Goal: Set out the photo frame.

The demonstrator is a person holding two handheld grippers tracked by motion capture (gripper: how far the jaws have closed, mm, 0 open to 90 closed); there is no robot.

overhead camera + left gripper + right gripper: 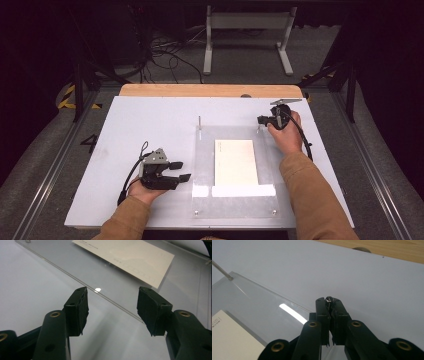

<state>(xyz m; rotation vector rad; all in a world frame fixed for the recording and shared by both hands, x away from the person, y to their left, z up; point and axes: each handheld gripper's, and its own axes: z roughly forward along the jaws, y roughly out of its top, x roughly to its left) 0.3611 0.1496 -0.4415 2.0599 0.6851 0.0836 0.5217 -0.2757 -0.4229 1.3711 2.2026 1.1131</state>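
Observation:
A clear acrylic plate (202, 165) lies on the white board, with a cream card (236, 161) on it and a white strip (242, 190) along the card's near end. At the plate's far right corner stands a thin metal pin (328, 299), and my right gripper (329, 302) is shut on its top. In the high view that right gripper (260, 120) points left at the corner. A second pin (199, 122) stands free at the far left corner. My left gripper (182, 170) rests open just left of the plate, nothing between its jaws. The left gripper (112, 305) faces the plate edge (75, 272) and the card (130, 257).
The white board (130, 150) sits on a wooden table (165, 90). Small bolts (196, 212) mark the plate's near corners. Beyond the table are floor cables (165, 55) and a white metal stand (247, 22).

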